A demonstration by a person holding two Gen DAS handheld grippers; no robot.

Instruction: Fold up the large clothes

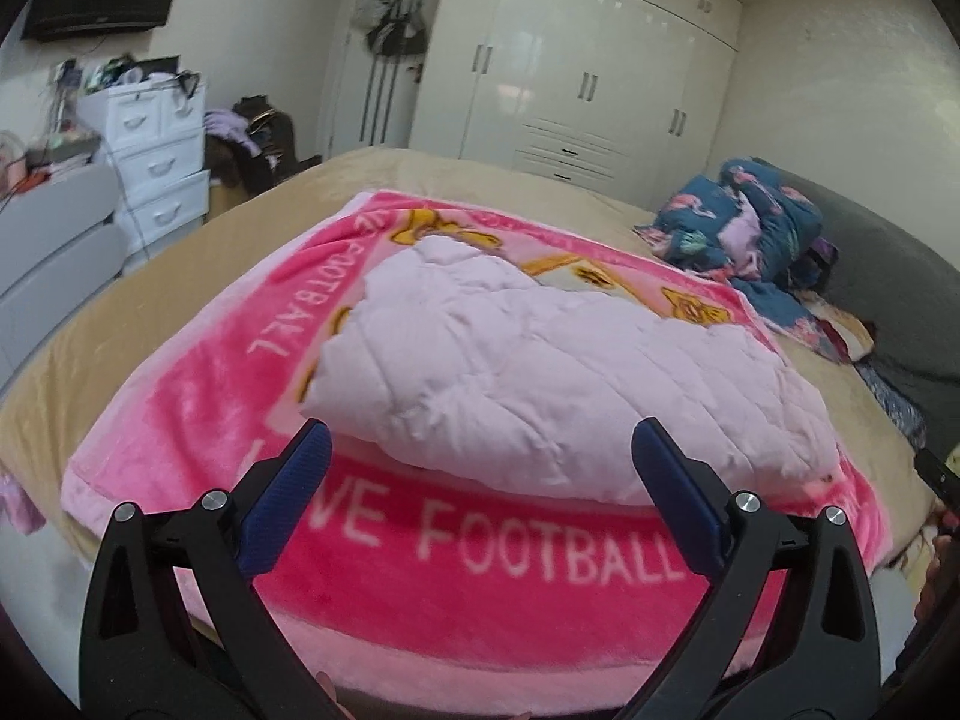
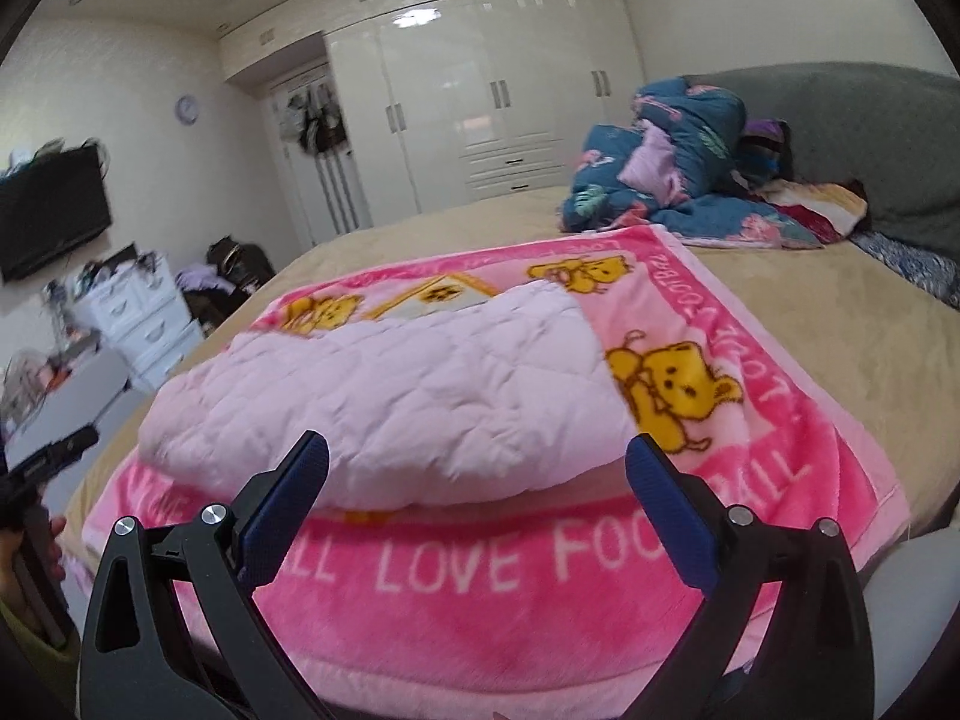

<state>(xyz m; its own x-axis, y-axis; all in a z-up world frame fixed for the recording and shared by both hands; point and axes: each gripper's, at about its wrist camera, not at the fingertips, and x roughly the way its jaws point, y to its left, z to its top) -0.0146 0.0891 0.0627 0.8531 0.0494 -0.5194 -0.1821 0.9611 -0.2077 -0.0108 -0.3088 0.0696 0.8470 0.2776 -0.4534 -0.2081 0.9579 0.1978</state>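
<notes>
Both the left gripper (image 1: 480,450) and right gripper (image 2: 477,462) gape wide, empty, near the folded pink quilted garment (image 1: 540,360) on the pink blanket (image 1: 480,588).

Left tongs (image 1: 480,450) and right tongs (image 2: 477,459) both gape wide, empty, angled downward.

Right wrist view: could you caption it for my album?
Open right gripper facing a folded pale quilt on a pink blanket.

Pale pink quilted garment (image 1: 540,372), blue-padded claws
</notes>
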